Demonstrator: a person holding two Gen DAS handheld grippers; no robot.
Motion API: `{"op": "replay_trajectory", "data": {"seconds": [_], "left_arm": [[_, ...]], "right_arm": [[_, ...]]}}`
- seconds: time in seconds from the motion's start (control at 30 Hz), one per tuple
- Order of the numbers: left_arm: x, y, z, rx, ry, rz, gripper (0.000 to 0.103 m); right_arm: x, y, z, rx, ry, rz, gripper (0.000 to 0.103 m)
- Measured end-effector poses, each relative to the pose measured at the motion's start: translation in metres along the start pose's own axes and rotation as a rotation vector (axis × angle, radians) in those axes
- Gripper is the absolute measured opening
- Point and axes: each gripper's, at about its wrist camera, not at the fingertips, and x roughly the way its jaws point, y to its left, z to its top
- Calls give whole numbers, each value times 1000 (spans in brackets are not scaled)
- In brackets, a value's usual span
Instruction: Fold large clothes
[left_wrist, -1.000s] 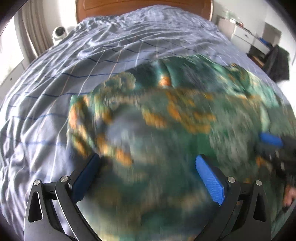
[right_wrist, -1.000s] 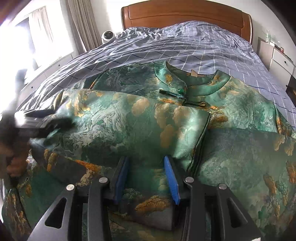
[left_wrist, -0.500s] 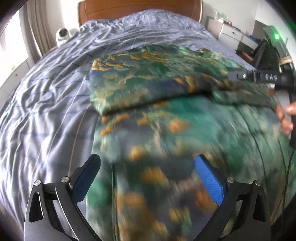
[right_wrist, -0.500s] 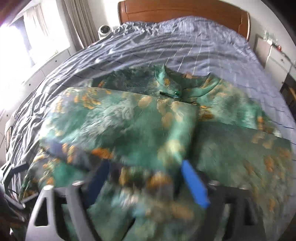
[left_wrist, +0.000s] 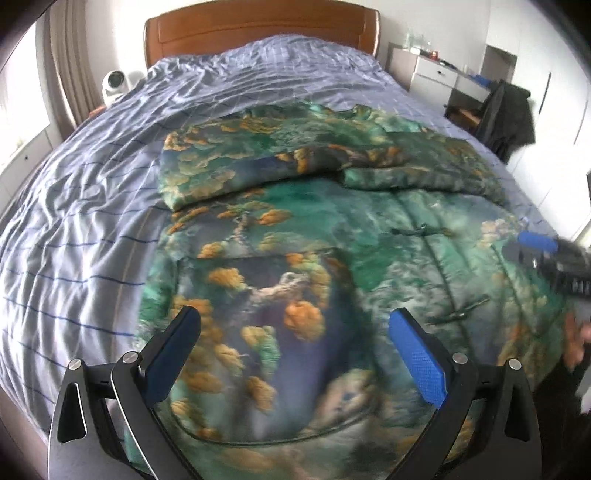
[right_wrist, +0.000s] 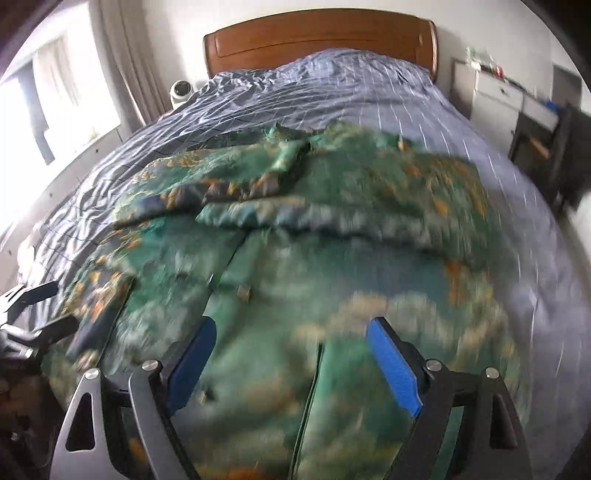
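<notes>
Over the garment (left_wrist: 295, 258), the right hand-held gripper (right_wrist: 291, 343) has opened.

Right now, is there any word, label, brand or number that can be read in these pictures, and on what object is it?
None can be read.
Pale marks on the right gripper body, seen from the left wrist view: too blurred to read.
The green jacket shows no readable label.

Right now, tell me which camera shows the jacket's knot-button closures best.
Left wrist view: two knot-button closures lie sharp along the green brocade jacket's front opening. The right wrist view is motion-blurred; closures there are only small smudges.
</notes>
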Motion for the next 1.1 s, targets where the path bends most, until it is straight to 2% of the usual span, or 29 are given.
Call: {"op": "replay_trajectory", "data": {"seconds": [0.13, 0.27, 0.4, 0.5, 0.6, 0.73, 0.8, 0.83, 0.93, 1.0, 1.1], "left_arm": [[-17, -11, 1, 7, -29, -20, 102], [-36, -11, 4, 0, -70, -9, 102], [-52, 3, 9, -68, -104, -9, 102], [-55, 16, 11, -113, -116, 12, 102], [-61, 31, 15, -163, -131, 73, 102], [-85, 73, 28, -280, -175, 158, 102], [-102, 96, 36, -338, -209, 245, 102], [-111, 109, 42, -358, -221, 327, 102], [-122, 131, 51, -376, -224, 470, 102], [-122, 142, 51, -392, -218, 490, 102], [-114, 152, 49, -426, -188, 483, 102]], "right_arm": [[-21, 6, -13, -27, -53, -2, 86], [-43, 9, -15, -56, -128, -29, 86], [-57, 7, -13, -51, -184, -36, 86], [-61, 3, -13, -52, -193, -49, 86], [-61, -1, -14, -33, -191, -52, 86], [-69, -5, -14, -30, -208, -69, 86], [-74, -10, -12, -31, -220, -89, 86], [-76, -12, -11, -30, -227, -100, 86], [-81, -21, -7, -18, -230, -137, 86], [-82, -28, -3, 2, -228, -154, 86], [-85, -35, 0, 23, -226, -168, 86]]}}
